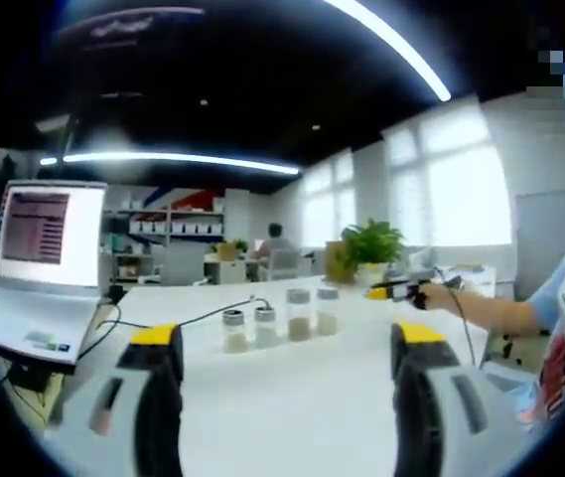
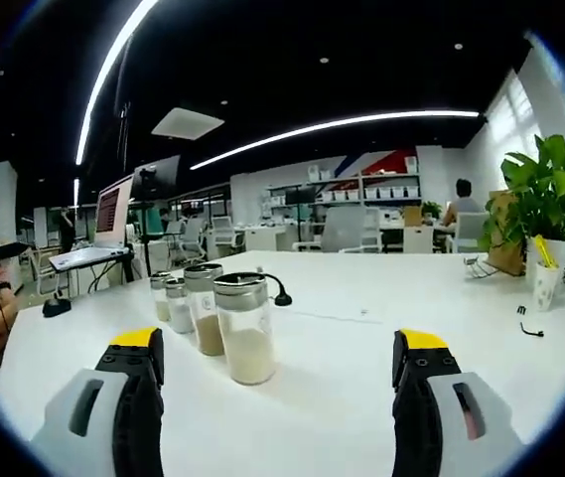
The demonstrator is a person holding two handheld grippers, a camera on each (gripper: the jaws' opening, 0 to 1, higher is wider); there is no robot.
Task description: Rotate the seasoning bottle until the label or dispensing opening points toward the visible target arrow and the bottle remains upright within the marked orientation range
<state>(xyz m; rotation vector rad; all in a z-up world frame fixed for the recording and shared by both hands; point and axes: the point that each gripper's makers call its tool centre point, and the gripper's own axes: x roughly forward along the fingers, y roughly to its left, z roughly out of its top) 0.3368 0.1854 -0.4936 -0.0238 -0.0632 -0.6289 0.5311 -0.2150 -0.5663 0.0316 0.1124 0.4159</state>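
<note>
Closest to the lens in the right gripper view are the yellow-tipped jaws of the right gripper (image 2: pixel 277 363), spread wide and holding nothing. Just beyond them, nearer the left jaw, the front bottle (image 2: pixel 245 329) stands upright on the white table (image 2: pixel 441 298): a clear glass jar with a metal cap, pale seasoning filling its lower part. Three more bottles (image 2: pixel 189 303) line up behind it, running away toward the left, each close beside the next.

The left gripper (image 1: pixel 287 363) is likewise wide and empty. In the left gripper view the same four bottles (image 1: pixel 280 318) sit in a row well ahead of its jaws, all upright and apart from them. At the right of that view a hand (image 1: pixel 451 296) reaches in with the other tool.

I see no target arrow or marked range on the table in either view, and no label is legible on the glass, so which way the bottle faces is beyond telling. As I judge it, the turning is not begun: no bottle is gripped, and the whole job of closing on one, rotating it and leaving it upright remains.

Further out, a black cable (image 2: pixel 280 294) lies behind the bottles, a laptop (image 1: pixel 39 263) sits at the table's edge, and a potted plant (image 2: pixel 542 209) stands at the far side.
</note>
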